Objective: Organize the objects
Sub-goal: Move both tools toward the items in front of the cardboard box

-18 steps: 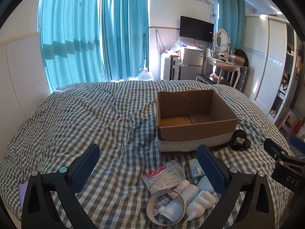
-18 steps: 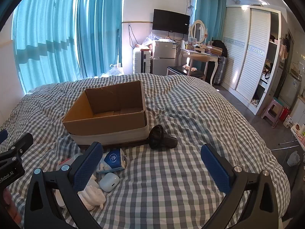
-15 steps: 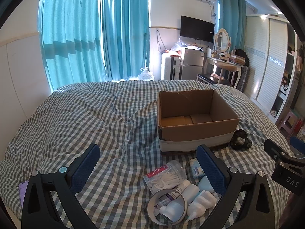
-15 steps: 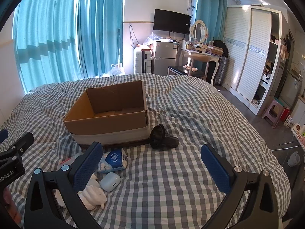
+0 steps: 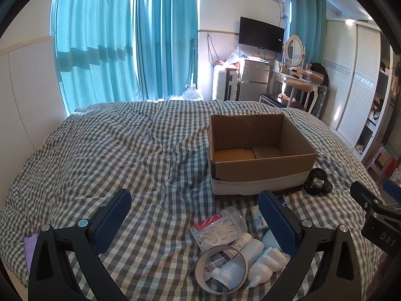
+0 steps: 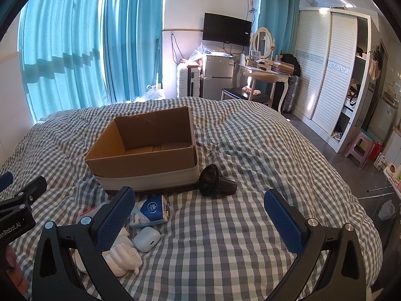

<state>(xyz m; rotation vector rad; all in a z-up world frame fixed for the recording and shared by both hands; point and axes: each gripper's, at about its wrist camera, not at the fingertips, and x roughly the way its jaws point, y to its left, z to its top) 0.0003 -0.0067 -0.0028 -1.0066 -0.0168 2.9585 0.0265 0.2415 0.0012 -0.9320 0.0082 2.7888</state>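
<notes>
An open, empty cardboard box (image 5: 260, 148) (image 6: 142, 148) stands on the checked bed. In front of it lies a pile: a jar of floss picks (image 5: 220, 228), a tape ring (image 5: 221, 272) around white bottles (image 5: 240, 258), a blue tissue pack (image 6: 150, 212), a white earbud case (image 6: 147, 238) and a white squeeze bottle (image 6: 124, 255). A black hair-dryer nozzle (image 6: 216, 180) (image 5: 317, 181) lies right of the box. My left gripper (image 5: 195, 222) is open above the pile. My right gripper (image 6: 199, 219) is open over bare bedding right of the pile.
A purple phone (image 5: 30, 248) lies at the bed's near left edge. Teal curtains (image 5: 120, 45), a small fridge (image 6: 218, 75), a dressing table (image 6: 263, 72) and a white wardrobe (image 6: 330, 70) stand beyond the bed. A pink stool (image 6: 361, 148) is on the floor at right.
Both cameras have shifted slightly; the box and objects sit a touch differently in frame. Both grippers stay open and nothing on the bed has moved.
</notes>
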